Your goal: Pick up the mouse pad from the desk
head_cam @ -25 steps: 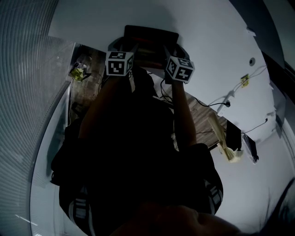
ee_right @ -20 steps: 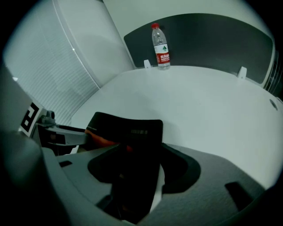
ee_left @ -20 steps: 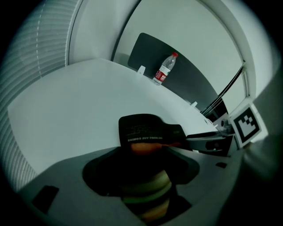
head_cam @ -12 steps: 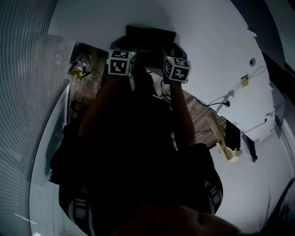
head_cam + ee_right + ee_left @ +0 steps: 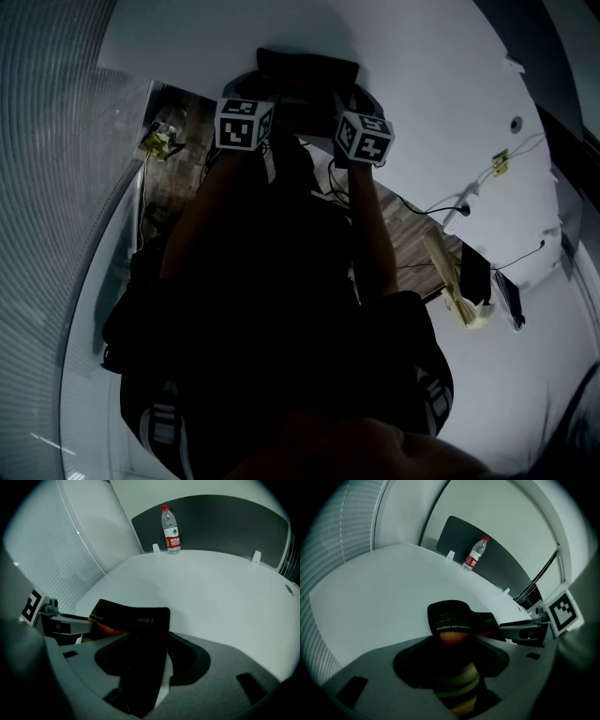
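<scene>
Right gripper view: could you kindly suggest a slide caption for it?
Right tool, jaws just closing, straddles the black mouse pad on the white desk.

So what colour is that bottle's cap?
Red cap, clearest in the right gripper view.

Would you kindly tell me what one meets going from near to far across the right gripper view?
mouse pad → desk → water bottle → dark panel
</scene>
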Demonstrator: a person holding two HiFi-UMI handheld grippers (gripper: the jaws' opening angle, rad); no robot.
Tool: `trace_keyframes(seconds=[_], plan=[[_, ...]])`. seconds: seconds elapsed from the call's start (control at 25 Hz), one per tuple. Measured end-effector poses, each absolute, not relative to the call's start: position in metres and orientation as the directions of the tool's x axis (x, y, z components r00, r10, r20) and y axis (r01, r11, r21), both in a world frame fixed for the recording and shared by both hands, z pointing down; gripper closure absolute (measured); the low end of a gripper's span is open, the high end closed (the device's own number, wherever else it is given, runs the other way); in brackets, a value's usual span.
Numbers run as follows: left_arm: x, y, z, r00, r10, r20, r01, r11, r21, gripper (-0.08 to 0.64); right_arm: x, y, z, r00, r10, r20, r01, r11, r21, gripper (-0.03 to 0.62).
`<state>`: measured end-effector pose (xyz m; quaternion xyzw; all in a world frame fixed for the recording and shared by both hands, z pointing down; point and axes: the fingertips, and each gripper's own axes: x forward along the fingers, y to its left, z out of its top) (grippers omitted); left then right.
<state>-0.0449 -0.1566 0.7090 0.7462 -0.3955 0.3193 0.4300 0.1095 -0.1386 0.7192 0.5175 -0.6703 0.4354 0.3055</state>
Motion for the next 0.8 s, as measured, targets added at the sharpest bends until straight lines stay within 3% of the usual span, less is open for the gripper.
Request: trace_keyframes(seconds=[0.44, 0.8], plan=[[-0.0424, -0.1535, 0.7083, 0.493, -0.329, 0.805, -0.862, -0.311, 0.401, 0.414, 0.1083, -0.1389, 0.7197, -0.278, -0.433, 0.858, -0.96, 0.089, -0.266, 0.397], [-0.0396, -0.1519, 0.7035, 0.507, -0.343, 0.791, -0.853, -0.335, 0.401, 0.433, 0.1078, -0.1388, 0.7203, -0.274, -0.439, 0.856, -0.961, 0.082, -0.266, 0.399]])
